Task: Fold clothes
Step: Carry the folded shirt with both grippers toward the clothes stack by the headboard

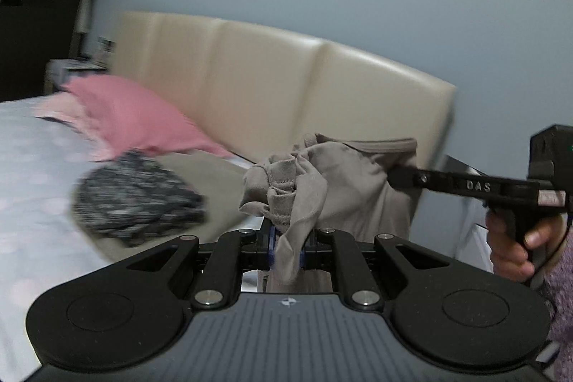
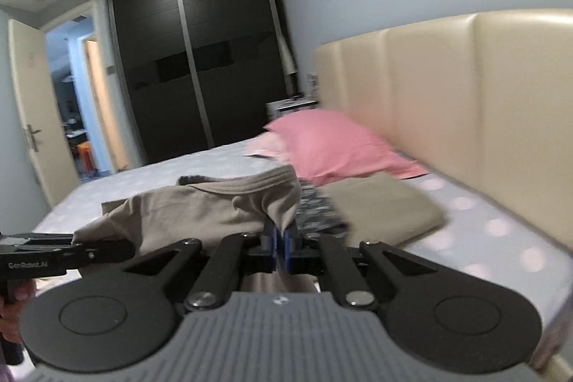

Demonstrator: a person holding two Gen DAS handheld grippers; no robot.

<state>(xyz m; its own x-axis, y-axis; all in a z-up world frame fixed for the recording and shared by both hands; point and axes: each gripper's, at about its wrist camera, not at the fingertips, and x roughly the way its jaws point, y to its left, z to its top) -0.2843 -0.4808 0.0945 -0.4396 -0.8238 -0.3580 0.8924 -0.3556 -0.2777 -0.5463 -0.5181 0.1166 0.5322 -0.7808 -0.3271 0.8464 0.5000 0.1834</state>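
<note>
1. Left wrist view: the left gripper [image 1: 286, 251] sits at 6 o'clock with its blue-padded jaws clamped on a bunched fold of a taupe garment [image 1: 333, 178], which rises from the jaws toward the centre of the frame.
2. At 3 o'clock the right gripper [image 1: 401, 172] reaches in from the right edge, its tip buried in the same garment near the ribbed band; cloth covers its jaws there. A hand [image 1: 515, 246] wraps the grip below it.
3. At 9 o'clock a black-and-white speckled cloth [image 1: 136, 196] lies blurred on a pale dotted bedsheet [image 1: 32, 174], with a pink pillow [image 1: 132, 117] behind it at 10 o'clock, against a cream padded headboard [image 1: 286, 77].
4. Right wrist view: the right gripper [image 2: 281, 249] at 6 o'clock has its jaws pressed together on a corner of the taupe garment [image 2: 200, 206], which stretches off toward 9 o'clock, held up above the bed.
5. At 9 o'clock the left gripper [image 2: 107, 249] grips the garment's far end.
6. At 3 o'clock a folded olive-tan cloth [image 2: 386, 206] lies flat on the bedsheet [image 2: 501, 238], touching the speckled cloth [image 2: 318, 206] beside it. The pink pillow [image 2: 333, 145] rests at 1 o'clock by the headboard [image 2: 465, 88], and a dark sliding wardrobe [image 2: 193, 59] fills 11 o'clock.
</note>
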